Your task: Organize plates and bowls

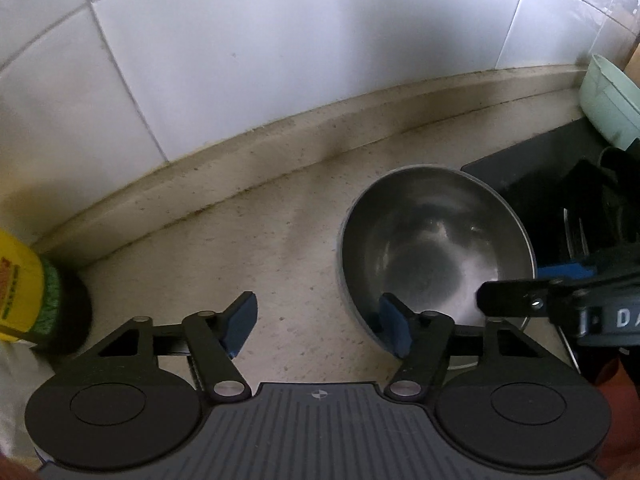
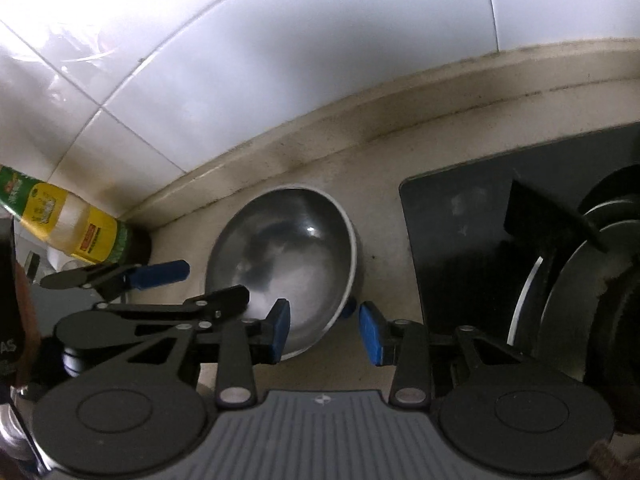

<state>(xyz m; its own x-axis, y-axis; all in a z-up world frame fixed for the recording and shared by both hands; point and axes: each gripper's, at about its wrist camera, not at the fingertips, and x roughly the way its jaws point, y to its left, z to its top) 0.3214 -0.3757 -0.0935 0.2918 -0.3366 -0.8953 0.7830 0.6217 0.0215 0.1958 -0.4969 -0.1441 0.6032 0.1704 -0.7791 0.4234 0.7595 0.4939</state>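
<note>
A steel bowl (image 1: pixel 436 244) sits upright on the beige counter near the tiled wall; it also shows in the right wrist view (image 2: pixel 288 256). My left gripper (image 1: pixel 316 326) is open, its right fingertip over the bowl's near rim, its left fingertip over bare counter. My right gripper (image 2: pixel 324 330) is open and straddles the bowl's near right rim, left pad (image 2: pixel 280 330) inside the bowl, right pad outside. Neither holds anything. The right gripper also shows at the right of the left wrist view (image 1: pixel 520 284).
A black dish rack (image 2: pixel 500 264) with upright plates (image 2: pixel 568 280) stands right of the bowl. A pale green bowl (image 1: pixel 612 100) sits behind the rack. A yellow-labelled bottle (image 2: pixel 76 232) stands at the left by the wall.
</note>
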